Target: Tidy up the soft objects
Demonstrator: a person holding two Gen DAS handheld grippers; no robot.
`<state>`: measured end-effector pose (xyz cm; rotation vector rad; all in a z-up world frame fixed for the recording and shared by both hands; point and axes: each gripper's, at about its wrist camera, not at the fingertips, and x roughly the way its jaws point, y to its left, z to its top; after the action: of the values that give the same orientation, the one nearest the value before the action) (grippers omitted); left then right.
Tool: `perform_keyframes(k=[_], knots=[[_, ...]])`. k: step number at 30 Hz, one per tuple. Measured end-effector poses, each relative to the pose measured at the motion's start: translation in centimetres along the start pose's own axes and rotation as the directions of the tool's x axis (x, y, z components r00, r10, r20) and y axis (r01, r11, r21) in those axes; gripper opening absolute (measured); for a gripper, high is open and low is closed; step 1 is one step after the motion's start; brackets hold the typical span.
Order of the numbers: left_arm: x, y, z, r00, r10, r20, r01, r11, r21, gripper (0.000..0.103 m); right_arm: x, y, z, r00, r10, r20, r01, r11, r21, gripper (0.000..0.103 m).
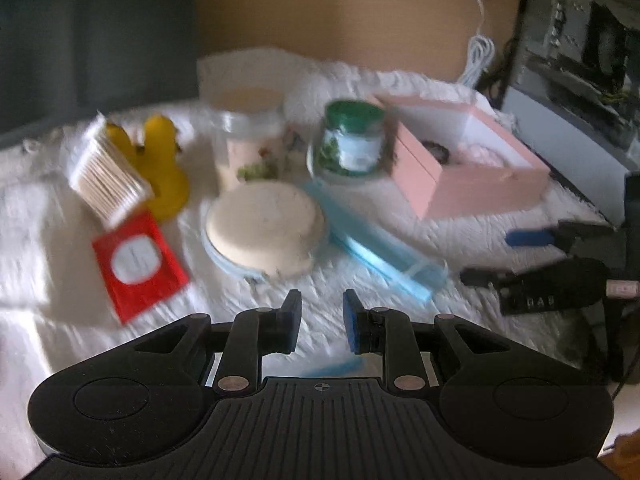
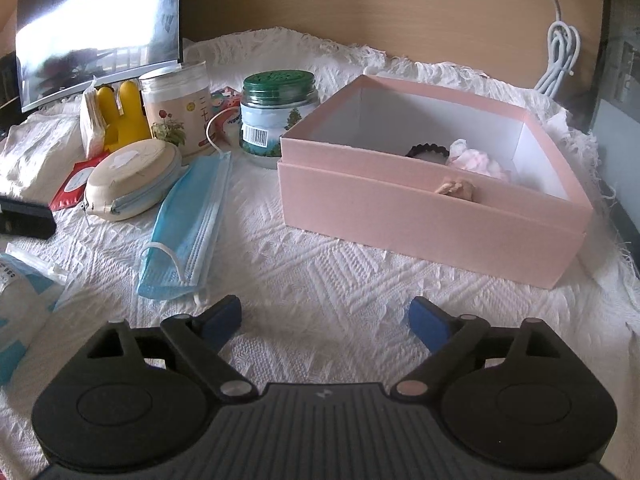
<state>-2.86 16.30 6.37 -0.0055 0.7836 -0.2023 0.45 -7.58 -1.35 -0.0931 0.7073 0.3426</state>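
A pink open box (image 2: pixel 432 208) stands on the white cloth; it holds a dark scrunchie (image 2: pixel 426 150), a pink fluffy item (image 2: pixel 476 162) and a tan soft piece (image 2: pixel 456 189). The box also shows in the left wrist view (image 1: pixel 472 188). A blue face mask (image 2: pixel 188 228) (image 1: pixel 384 256) lies left of it, beside a cream zip pouch (image 2: pixel 132 180) (image 1: pixel 262 228). My left gripper (image 1: pixel 322 320) is partly open and empty, just in front of the pouch and mask. My right gripper (image 2: pixel 326 320) is wide open and empty, low over bare cloth in front of the box.
A green-lid jar (image 2: pixel 278 114), a clear printed tub (image 2: pixel 178 104), a yellow rabbit-shaped toy (image 2: pixel 122 114), a cotton swab box (image 1: pixel 106 176) and a red packet (image 1: pixel 138 264) stand behind. The right gripper appears in the left wrist view (image 1: pixel 552 268). A monitor (image 1: pixel 580 80) stands at the right.
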Motion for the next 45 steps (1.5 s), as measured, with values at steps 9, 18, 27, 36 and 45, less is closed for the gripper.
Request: perform_keyframes(k=[9, 18, 27, 36, 45], knots=[[-5.6, -1.8, -2.0, 0.987, -0.077, -0.145, 0.115, 0.954, 0.278, 0.027, 0.4, 0.0, 0.2, 1.000, 0.013, -0.016, -0.013, 1.000, -0.011, 0.101], [-4.0, -2.8, -3.9, 0.993, -0.024, -0.116, 0.049, 0.976, 0.214, 0.029, 0.6, 0.2, 0.3, 1.000, 0.006, -0.022, -0.006, 1.000, -0.010, 0.102], [-0.9, -2.4, -3.4, 0.999, -0.052, -0.012, 0.054, 0.992, 0.116, 0.029, 0.5, 0.1, 0.2, 1.000, -0.001, -0.022, 0.001, 1.000, -0.008, 0.103], [1.4, -1.7, -2.2, 0.999, -0.033, -0.004, 0.034, 0.999, 0.038, 0.029, 0.5, 0.0, 0.2, 1.000, 0.001, -0.025, -0.001, 1.000, -0.007, 0.103], [-4.8, -1.6, -2.0, 0.991, 0.053, -0.119, -0.057, 0.998, -0.027, 0.029, 0.5, 0.0, 0.2, 1.000, 0.001, -0.026, -0.001, 1.000, -0.007, 0.103]])
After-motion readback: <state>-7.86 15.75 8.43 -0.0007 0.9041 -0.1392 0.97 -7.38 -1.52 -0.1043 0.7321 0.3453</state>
